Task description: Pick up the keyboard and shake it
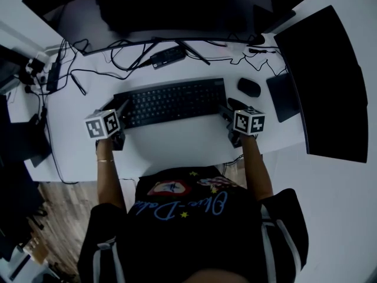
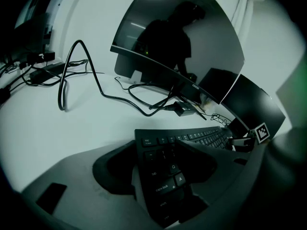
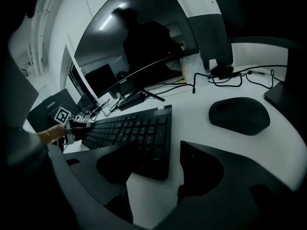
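Black full-size keyboard [image 1: 171,101], keys up, lying flat on the white desk [image 1: 177,149], set slightly askew

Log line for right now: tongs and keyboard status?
left tongs: open, astride keyboard left end | right tongs: open, astride keyboard right end | keyboard: lying on desk, not lifted

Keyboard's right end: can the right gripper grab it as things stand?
Probably yes. The fingers of the right gripper stand open, the right end of the keyboard in their gap; the mouse sits apart, clear of them.
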{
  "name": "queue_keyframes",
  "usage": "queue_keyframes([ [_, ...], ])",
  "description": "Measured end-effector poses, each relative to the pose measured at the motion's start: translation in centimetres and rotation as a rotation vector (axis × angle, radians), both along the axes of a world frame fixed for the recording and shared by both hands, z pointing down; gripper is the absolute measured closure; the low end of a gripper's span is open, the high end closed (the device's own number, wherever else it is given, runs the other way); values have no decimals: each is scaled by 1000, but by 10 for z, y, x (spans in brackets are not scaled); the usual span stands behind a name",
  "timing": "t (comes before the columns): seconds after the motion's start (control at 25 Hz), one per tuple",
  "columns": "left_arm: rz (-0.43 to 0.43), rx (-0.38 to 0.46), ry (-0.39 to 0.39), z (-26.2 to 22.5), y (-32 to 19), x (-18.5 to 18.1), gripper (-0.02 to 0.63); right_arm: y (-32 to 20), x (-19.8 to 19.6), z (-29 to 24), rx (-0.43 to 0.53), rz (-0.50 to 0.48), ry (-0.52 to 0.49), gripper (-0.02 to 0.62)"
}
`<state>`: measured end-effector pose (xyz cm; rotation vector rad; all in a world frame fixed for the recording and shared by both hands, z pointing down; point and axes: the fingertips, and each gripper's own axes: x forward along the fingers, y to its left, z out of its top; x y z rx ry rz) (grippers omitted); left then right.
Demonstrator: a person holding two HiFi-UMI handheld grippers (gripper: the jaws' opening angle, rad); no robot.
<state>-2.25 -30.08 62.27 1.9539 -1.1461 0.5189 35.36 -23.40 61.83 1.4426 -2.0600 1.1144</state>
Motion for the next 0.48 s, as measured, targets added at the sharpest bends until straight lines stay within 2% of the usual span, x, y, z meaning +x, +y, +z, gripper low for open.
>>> queue_keyframes([
  [0.12,0,0,-3,0,0,0,368,-3,-2,0,5,-8,0,357],
  [0.28,1,6,-9,0,1,1,368,-2,-8,1,0,-83,30,357],
  [0.4,-1,10,-15,0,1,1,368,-1,-11,1,-2,-68,-25,379],
  [0.48,1,12,-17,0,1,1,368,-2,-8,2,-7,-60,-21,387],
])
